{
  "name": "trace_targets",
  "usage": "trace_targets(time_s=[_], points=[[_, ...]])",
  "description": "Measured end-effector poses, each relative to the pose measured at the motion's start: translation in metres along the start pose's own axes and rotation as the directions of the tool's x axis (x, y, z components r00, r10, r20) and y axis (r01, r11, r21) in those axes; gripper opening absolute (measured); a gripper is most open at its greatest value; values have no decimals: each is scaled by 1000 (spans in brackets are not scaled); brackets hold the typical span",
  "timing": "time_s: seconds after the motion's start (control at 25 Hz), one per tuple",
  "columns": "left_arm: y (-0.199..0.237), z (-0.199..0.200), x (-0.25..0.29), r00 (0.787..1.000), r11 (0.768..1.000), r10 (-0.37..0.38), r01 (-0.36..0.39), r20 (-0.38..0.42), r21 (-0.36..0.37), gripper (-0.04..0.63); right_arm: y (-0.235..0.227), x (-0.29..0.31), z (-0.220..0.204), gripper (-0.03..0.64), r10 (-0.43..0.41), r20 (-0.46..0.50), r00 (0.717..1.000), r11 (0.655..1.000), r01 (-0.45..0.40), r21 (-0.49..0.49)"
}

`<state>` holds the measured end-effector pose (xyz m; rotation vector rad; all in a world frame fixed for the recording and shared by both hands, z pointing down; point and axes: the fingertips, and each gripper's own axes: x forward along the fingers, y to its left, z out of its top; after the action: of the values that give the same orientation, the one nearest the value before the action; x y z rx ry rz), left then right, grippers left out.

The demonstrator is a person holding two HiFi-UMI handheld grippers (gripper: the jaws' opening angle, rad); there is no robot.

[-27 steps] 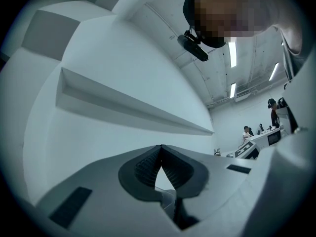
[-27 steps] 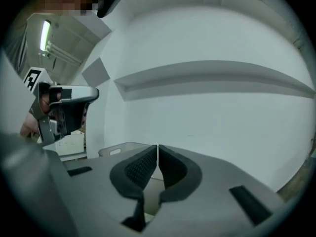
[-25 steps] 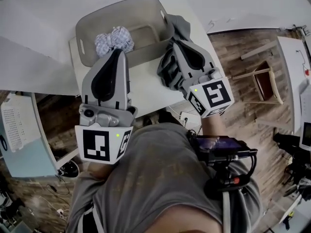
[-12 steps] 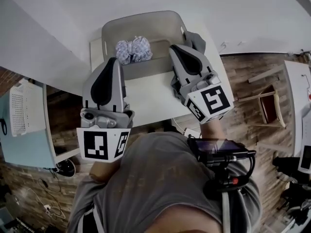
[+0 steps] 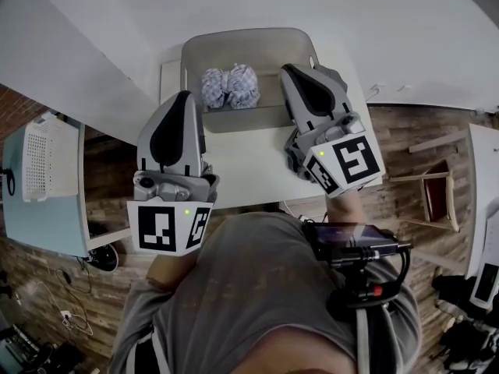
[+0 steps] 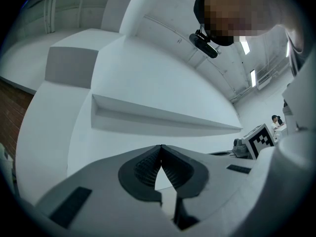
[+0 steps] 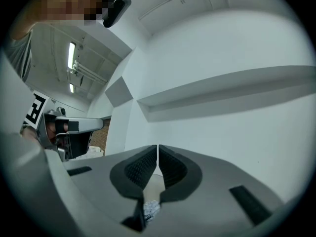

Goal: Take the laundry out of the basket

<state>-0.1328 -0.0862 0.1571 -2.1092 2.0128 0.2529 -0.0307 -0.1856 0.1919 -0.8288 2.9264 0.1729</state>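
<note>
Both grippers had drawn back and up from the basket (image 5: pixel 249 34) since the earlier frames. Nearest, the left gripper (image 5: pixel 184 94) and right gripper (image 5: pixel 291 68) hung over the white table (image 5: pixel 242 170), each with jaws closed tip to tip on nothing. Bare tabletop lay open between them, up to the basket's near wall. The checked laundry bundle (image 5: pixel 230 87) lay inside against that wall, long axis left to right.
</note>
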Motion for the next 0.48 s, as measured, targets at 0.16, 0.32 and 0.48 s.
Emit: trace_targets(time_s=[0.16,0.32,0.48], points=[[2,-7,14,999,999,37,-37,-8,13,8,-21,13,6,17,15,14,1000,1000,-15,-3],[4,-19,32,996,996,84,-84,-19,18,8,-42,31,12,17,51,29,998,999,-51,-11],[3,-32,52,992,992,125,-125,-34,20,8,-55,47,12,17,100,35,994,995,-100,-16]])
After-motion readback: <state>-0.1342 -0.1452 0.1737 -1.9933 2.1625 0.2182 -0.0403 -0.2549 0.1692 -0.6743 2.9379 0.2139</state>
